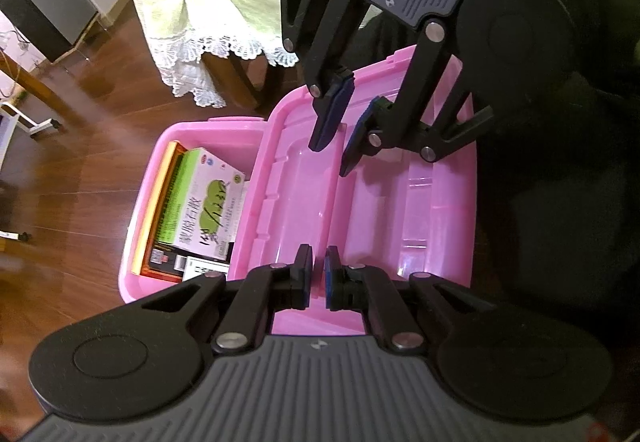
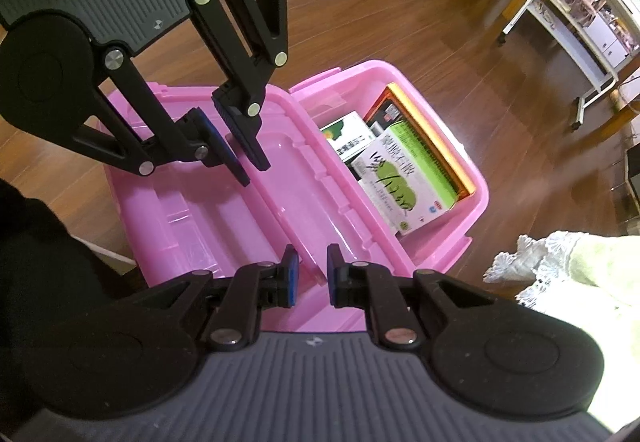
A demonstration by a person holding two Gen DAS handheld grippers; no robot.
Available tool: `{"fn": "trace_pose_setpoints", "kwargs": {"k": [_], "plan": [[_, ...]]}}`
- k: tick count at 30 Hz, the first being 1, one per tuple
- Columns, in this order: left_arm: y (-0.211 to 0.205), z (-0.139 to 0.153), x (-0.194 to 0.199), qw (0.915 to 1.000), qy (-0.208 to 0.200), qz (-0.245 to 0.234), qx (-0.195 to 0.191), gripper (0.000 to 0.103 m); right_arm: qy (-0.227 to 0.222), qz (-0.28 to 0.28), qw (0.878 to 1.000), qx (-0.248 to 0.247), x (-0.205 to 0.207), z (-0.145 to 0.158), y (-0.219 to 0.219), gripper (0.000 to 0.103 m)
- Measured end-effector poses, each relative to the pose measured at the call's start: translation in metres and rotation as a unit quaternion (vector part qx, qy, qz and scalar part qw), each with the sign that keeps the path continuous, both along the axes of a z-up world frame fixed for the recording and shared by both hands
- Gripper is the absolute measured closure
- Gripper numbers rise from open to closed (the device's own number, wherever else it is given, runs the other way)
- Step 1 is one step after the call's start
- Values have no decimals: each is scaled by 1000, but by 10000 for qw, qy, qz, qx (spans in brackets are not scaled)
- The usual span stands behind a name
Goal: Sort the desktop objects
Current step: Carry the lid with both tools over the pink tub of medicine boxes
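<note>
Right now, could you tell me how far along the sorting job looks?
Done: several boxes, including a green and white box and an orange-edged one, already sit inside the pink bin. In hand: the left gripper and right gripper, jaws slightly apart and holding nothing, hover at opposite edges of the pink lid, which covers only part of the bin. Left: probably closing the lid.

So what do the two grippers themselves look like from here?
Both match: the left gripper and right gripper have black linkage arms with silver pivot pins, blue pads on the fingers, and a grey ribbed body with a small round marker. No cables visible.
</note>
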State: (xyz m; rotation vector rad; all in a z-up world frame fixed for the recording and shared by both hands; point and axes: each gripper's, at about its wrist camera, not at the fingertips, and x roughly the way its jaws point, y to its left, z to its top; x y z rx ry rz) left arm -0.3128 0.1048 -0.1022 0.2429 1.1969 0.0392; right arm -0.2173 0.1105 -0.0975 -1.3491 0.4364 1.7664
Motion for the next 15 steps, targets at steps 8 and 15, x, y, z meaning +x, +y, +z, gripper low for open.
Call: {"fn": "trace_pose_setpoints", "kwargs": {"k": [8, 15], "plan": [[8, 2, 4, 9998, -86, 92, 161, 100, -130, 15, 9997, 204, 1, 2, 9, 92], [19, 5, 3, 9994, -155, 160, 272, 100, -231, 40, 9991, 359, 1, 1, 18, 92]]}}
